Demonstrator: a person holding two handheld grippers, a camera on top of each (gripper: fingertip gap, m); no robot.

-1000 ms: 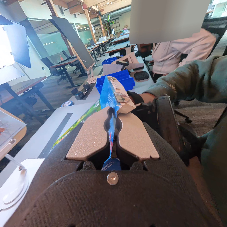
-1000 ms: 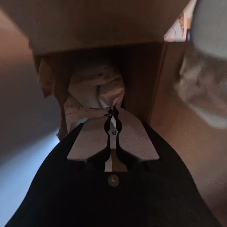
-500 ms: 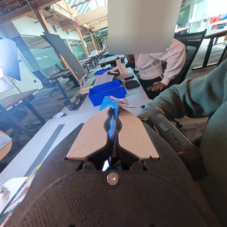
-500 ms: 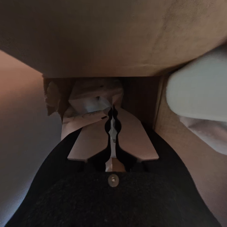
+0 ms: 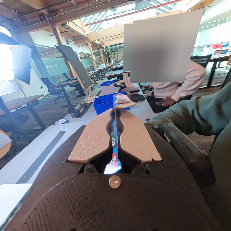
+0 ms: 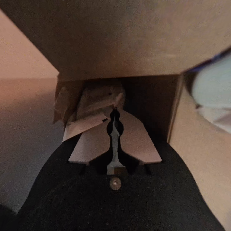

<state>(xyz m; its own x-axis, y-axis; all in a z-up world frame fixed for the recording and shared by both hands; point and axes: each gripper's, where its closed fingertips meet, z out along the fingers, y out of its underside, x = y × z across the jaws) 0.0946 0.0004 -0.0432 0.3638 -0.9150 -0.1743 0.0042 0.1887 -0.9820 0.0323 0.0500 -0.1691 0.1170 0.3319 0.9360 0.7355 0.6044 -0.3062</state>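
My left gripper [image 5: 114,110] is shut on the thin blue printed wall of a cardboard box [image 5: 115,143]. The box's brown flap [image 5: 123,103], with torn glue marks, folds to the right just beyond the fingertips. My right gripper [image 6: 114,110] is inside the box's brown interior [image 6: 125,43]. It is shut on the thin white edge [image 6: 114,143] of a crumpled pale inner bag [image 6: 95,112], which lies ahead and to the left. In the left wrist view a teal sleeve [image 5: 187,115] and a dark gripper handle [image 5: 181,143] reach in from the right.
A blue plastic bin [image 5: 103,105] stands on the long grey table [image 5: 37,143] just past the box. A blue tape roll [image 5: 61,121] and a small dark device [image 5: 75,112] lie to the left. A person in a pale top [image 5: 175,85] leans at the table's far right. Left tips to right tips: about 15 cm.
Both grippers have stayed shut on the box wall and the bag edge. The left view has swung upward and the box wall has slid deeper between the fingers. The bag looks flatter now.
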